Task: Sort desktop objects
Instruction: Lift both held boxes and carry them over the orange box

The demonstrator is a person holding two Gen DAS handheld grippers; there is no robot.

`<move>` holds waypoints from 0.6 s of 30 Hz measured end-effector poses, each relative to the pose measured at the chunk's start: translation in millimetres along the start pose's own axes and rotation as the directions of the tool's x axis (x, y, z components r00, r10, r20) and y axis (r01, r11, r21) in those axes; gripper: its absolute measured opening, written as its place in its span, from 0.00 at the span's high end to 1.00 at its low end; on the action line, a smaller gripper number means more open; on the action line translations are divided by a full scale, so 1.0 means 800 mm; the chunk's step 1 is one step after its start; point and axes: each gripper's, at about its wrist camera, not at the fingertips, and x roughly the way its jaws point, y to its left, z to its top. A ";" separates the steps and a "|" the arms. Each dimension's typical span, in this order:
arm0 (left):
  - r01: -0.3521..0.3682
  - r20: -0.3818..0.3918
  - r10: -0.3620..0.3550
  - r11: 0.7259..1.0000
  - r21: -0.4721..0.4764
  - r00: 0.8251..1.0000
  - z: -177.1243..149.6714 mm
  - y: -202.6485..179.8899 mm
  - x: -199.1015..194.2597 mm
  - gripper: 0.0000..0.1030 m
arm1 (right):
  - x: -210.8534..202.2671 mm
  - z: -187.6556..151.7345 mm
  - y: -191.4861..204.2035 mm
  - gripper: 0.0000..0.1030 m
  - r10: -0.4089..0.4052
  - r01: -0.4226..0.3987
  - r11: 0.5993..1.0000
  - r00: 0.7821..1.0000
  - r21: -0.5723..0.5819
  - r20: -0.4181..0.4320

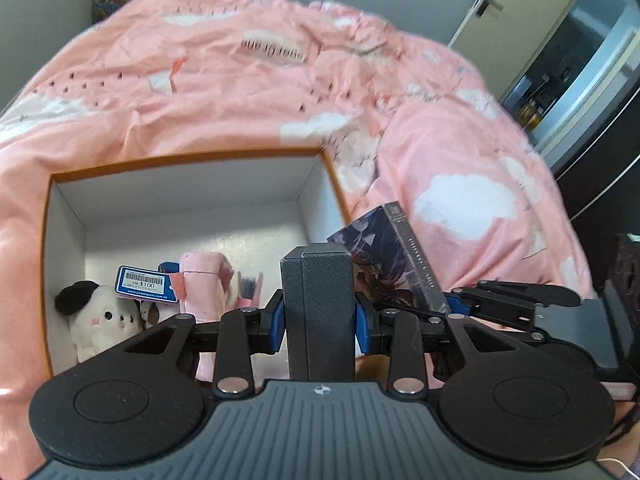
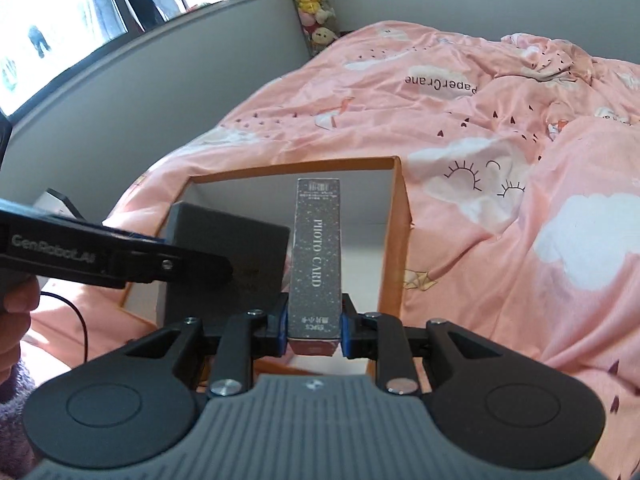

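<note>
Grey case (image 1: 320, 312) clenched in left gripper (image 1: 320, 320) hides part of box (image 1: 192, 157); right gripper (image 2: 314, 332) grasps card pack (image 2: 316, 256).

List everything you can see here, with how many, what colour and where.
Storage box: one, orange outside, white inside, on the bed.
Duvet: one, pink with white clouds, around the box.
Plush toy: one, white and black, in the box.
Barcode tag: one, blue and white, in the box.
Grey case: one, dark grey, in left gripper.
Photo card box: one, dark speckled, in right gripper.
Hand: one, left edge of the right wrist view.
</note>
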 end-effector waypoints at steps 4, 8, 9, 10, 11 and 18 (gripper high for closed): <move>-0.003 -0.086 0.001 1.000 -0.020 0.996 0.001 0.020 0.040 0.63 | 0.024 0.003 -0.009 0.76 -0.018 0.019 1.000 0.999 0.020 -0.039; 0.006 -0.166 -0.015 0.998 -0.058 0.986 -0.002 0.040 0.075 0.63 | 0.043 0.000 -0.013 0.76 -0.015 0.018 0.999 0.997 0.044 -0.069; 0.008 -0.182 -0.021 0.997 -0.073 0.983 -0.003 0.044 0.082 0.63 | 0.047 0.000 -0.013 0.76 -0.016 0.019 0.999 0.997 0.041 -0.076; 0.005 -0.192 -0.019 0.997 -0.077 0.981 -0.004 0.047 0.087 0.63 | 0.052 -0.001 -0.012 0.76 -0.020 0.024 0.999 0.996 0.041 -0.084; -0.003 -0.194 -0.011 0.997 -0.072 0.981 -0.004 0.048 0.091 0.63 | 0.057 -0.001 -0.012 0.76 -0.025 0.029 0.999 0.995 0.041 -0.093; -0.043 -0.248 0.022 0.996 -0.080 0.968 -0.004 0.058 0.104 0.63 | 0.089 -0.003 0.001 0.76 -0.063 0.065 0.998 0.987 0.009 -0.149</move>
